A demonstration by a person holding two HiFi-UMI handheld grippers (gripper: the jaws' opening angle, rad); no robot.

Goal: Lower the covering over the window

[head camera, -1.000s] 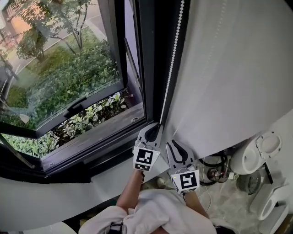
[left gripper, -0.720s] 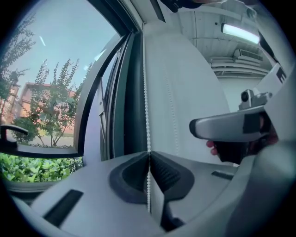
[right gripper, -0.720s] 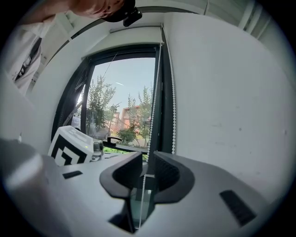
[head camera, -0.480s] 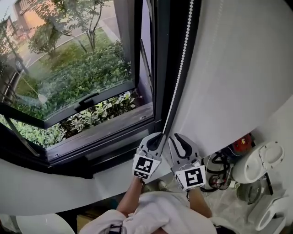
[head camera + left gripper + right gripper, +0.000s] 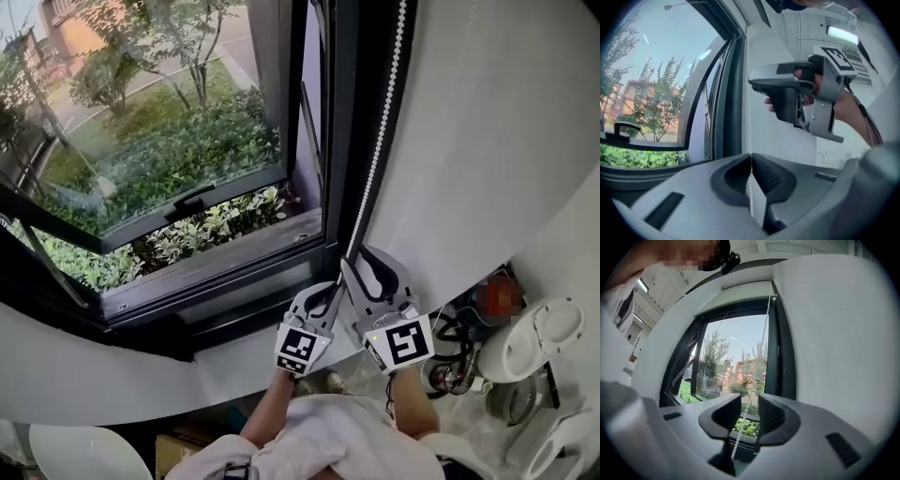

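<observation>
The left gripper has its jaws squeezed shut on the thin white bead chain. The right gripper is just above it on the same chain. Its jaws are a little way apart, and the chain hangs in the gap, not pinched.

The chain runs up along the dark window frame, right beside a big white wall. In the right gripper view, the covering shows only as a pale bar way up at the top of the window, so the glass is all bare.

One glass pane is tipped open to the outside. Green bushes and trees grow out there. Below the window is a white sill. Down on the floor to the right sit some white round things and dark cables.
</observation>
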